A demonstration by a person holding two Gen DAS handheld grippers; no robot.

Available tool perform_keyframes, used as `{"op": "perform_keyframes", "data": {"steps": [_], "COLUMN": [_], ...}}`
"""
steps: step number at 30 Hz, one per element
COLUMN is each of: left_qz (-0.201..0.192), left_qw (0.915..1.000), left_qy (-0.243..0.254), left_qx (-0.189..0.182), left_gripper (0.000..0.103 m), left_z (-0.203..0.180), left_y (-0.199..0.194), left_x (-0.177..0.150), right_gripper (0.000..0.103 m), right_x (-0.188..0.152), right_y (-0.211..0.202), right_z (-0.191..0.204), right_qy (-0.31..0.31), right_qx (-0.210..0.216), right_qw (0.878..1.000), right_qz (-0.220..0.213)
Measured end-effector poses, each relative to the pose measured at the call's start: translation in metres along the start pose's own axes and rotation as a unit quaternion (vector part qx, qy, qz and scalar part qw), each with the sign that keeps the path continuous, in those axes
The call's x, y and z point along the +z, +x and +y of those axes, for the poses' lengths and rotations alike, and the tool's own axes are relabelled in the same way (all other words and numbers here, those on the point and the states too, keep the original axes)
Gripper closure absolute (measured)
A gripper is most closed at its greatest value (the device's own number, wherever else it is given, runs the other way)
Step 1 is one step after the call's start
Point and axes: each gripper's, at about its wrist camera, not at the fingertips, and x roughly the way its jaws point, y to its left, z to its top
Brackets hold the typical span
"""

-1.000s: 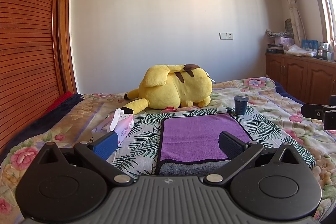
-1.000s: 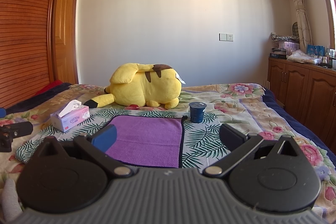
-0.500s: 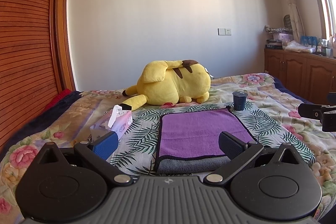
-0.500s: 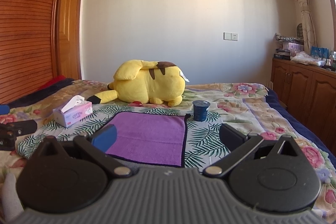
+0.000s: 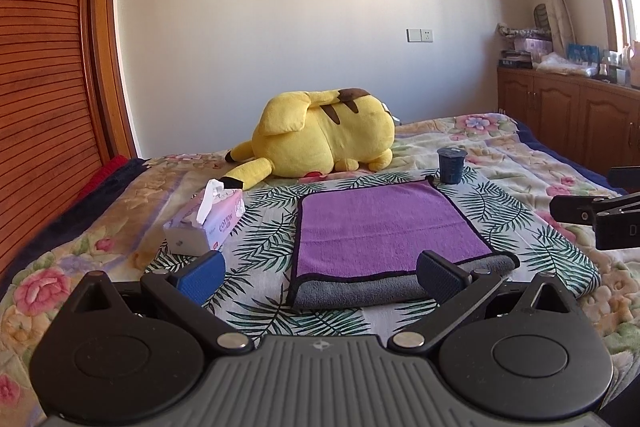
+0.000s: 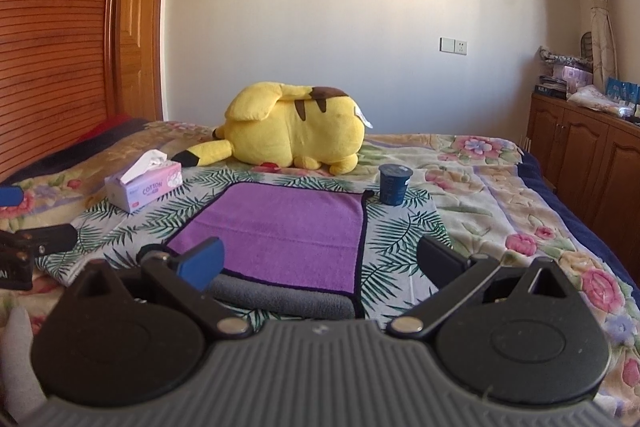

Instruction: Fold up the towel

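So we've got the purple towel [image 5: 384, 227] lying flat on the bed [image 5: 520, 155], already doubled over once by the look of it, with the grey underside peeking out along the near edge. Both our grippers hang just short of that near edge, left gripper [image 5: 320, 273] and right gripper [image 6: 320, 263], fingers spread wide on each, nothing between them.

What worries us: that near edge is a thick rounded fold, so if we pinch too shallow we'll probably grab only the top layer and the stack peels apart when we lift. The bedspread is soft too, so going in too deep could catch it along with the towel. Also the blue cup [image 6: 395, 183] sits right by the far right corner, and the tissue box [image 5: 208, 223] is off to the left, so a sloppy swing could knock either.
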Motion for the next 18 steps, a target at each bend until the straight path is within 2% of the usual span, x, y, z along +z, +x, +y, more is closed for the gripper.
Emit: {"op": "perform_keyframes", "data": {"steps": [4, 18], "left_qz": [0.012, 0.043], "left_qw": [0.9999, 0.9988], "left_qy": [0.006, 0.019], "left_qx": [-0.002, -0.014], "left_gripper": [0.016, 0.016], "left_z": [-0.003, -0.009], "left_y": [0.004, 0.015], "left_x": [-0.001, -0.005], "right_gripper": [0.014, 0.014], "right_x": [-0.001, -0.001], "right_y": [0.008, 0.034], "right_z": [0.000, 0.001], "right_qy": [0.000, -0.027], "right_qx": [0.010, 0.038], "right_qw": [1.000, 0.997], "right_qz": [0.021, 0.066]}}
